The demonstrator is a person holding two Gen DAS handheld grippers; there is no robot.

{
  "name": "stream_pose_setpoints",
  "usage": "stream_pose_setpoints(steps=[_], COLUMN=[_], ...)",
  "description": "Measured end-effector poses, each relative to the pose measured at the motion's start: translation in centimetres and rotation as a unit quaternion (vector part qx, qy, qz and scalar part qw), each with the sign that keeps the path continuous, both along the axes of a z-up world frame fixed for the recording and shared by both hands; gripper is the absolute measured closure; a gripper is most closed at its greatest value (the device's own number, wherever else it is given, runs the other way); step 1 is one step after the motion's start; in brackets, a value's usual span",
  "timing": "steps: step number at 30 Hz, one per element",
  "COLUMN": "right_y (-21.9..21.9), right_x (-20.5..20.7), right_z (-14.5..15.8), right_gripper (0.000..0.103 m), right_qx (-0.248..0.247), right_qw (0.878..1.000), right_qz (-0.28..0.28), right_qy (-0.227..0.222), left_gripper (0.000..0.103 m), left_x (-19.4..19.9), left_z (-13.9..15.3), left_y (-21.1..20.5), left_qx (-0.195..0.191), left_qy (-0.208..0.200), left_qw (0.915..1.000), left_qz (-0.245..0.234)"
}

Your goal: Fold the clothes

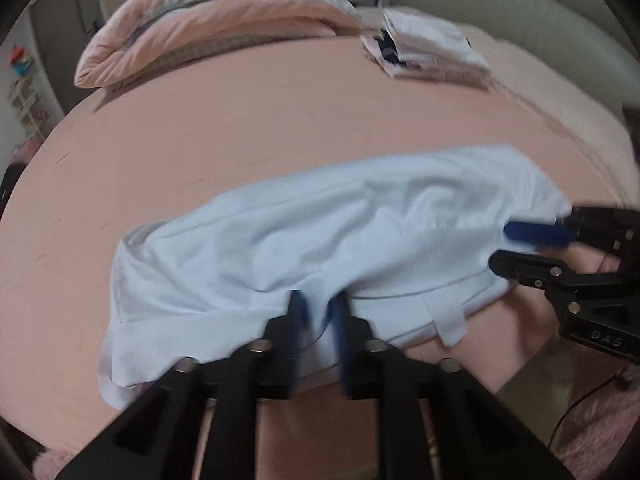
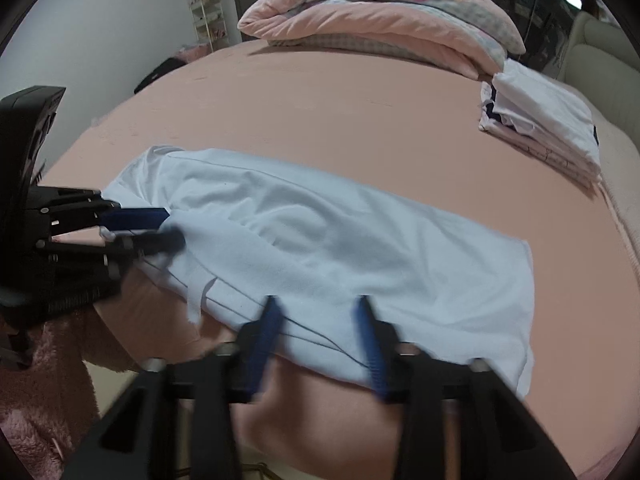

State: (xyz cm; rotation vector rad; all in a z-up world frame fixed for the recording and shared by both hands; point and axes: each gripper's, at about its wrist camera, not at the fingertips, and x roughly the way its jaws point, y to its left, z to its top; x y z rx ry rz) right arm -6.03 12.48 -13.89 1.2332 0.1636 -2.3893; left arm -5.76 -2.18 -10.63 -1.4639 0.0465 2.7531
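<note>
Soft, even indoor light fell dimly; motion blur smeared the near foreground, and fisheye distortion bent the edges.

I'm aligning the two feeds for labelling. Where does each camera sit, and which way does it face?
Left wrist: rides the left gripper at the bed's near edge, facing across the bed over the light blue garment; the right gripper enters from the right.
Right wrist: rides the right gripper, facing the same way over the garment; the left gripper enters from the left.
Shared: garment, bed, pink quilt, folded stack.
</note>
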Motion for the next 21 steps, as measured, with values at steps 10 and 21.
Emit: stream_pose_setpoints(steps=[10, 21], right_y=[1.3, -1.2], right_x=[0.3, -1.7], right_z=[1.8, 2.3], right_gripper=[0.092, 0.089], right_qx=[-0.035, -0.04], right_qw=[0.999, 0.999], right_qz=[-0.023, 0.0], right_qy=[-0.002, -0.019], left_gripper=[0.101, 0.098], left_x=[4.9, 5.9], left_z=[3.5, 3.9], left_y=[0.7, -1.8], left_qx=[0.047, 0.132], left_qy=[0.013, -0.037], left_qw=[0.9987, 0.9905], left_qz=[-0.013, 0.007])
